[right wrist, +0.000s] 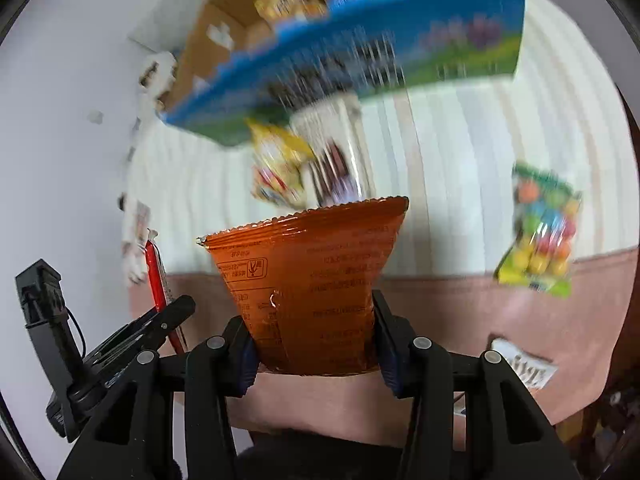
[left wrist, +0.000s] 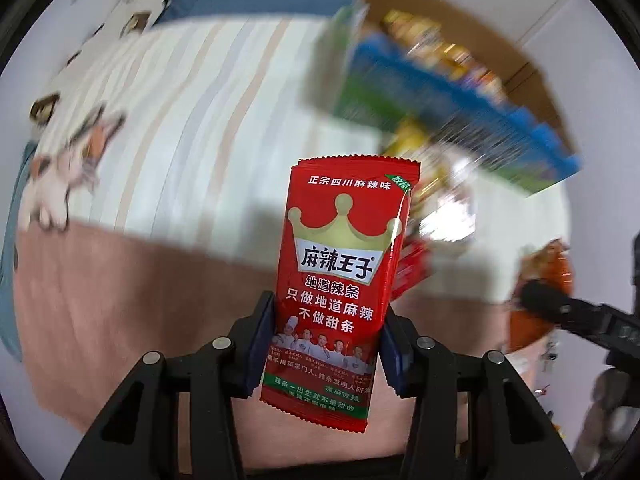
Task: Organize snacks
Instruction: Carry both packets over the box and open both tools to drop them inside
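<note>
Striped bedding in pale cream and blue (left wrist: 192, 120) fills the upper left of the left wrist view, with a dusty-pink blanket (left wrist: 120, 300) spread below it. At the lower centre of that view, a red foil packet with a gold crown (left wrist: 340, 280) is clamped upright by the left gripper (left wrist: 326, 344), its jaws closed on the packet's lower sides. In the right wrist view, an orange crinkled snack bag (right wrist: 312, 280) is pinched at its narrow lower end by the right gripper (right wrist: 314, 352), jaws likewise closed on it, so the top flares wide. A blue and green cardboard box (right wrist: 360, 52), already holding snacks, is seen blurred across the top of that frame, and both packets are judged to be held low so they can be carried into it. A bag of multicoloured sweets (right wrist: 540, 232) lies loose at the right.
</note>
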Motion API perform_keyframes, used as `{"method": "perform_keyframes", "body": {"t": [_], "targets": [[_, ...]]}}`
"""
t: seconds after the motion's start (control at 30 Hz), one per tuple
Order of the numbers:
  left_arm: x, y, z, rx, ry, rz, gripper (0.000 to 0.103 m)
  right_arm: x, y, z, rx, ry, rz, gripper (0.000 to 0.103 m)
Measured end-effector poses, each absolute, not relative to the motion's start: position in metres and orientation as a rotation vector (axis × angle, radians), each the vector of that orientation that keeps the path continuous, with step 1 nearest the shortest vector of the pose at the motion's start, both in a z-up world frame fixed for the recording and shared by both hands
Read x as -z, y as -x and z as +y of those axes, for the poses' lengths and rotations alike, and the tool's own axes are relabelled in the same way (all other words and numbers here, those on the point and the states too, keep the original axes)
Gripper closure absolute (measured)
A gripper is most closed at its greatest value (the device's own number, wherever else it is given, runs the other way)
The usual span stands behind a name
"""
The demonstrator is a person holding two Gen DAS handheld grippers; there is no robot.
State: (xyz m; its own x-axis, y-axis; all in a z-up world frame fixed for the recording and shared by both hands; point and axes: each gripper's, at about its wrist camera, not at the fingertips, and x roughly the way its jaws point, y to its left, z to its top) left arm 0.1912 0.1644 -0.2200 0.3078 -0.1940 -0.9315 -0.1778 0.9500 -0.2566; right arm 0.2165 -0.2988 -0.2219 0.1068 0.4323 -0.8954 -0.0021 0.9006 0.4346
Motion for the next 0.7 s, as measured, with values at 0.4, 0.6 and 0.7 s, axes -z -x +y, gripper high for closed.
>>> {"method": "perform_keyframes", "body": {"t": [0.4, 0.6, 0.7], "targets": [[0.124, -0.323, 0.116, 0.175, 0.319, 1.167, 0.058, 0.106, -0.343, -0.347, -0.282, -0.338, 1.221, 0.052], [0.151, -0.405, 0.103, 0.166, 0.343, 1.275, 0.058, 0.123, -0.419, -0.358, -0.171, -0.258, 1.291, 0.052], [0.175, -0.436, 0.096, 0.155, 0.331, 1.345, 0.058, 0.147, -0.444, -0.359, -0.130, -0.220, 1.356, 0.052]]}}
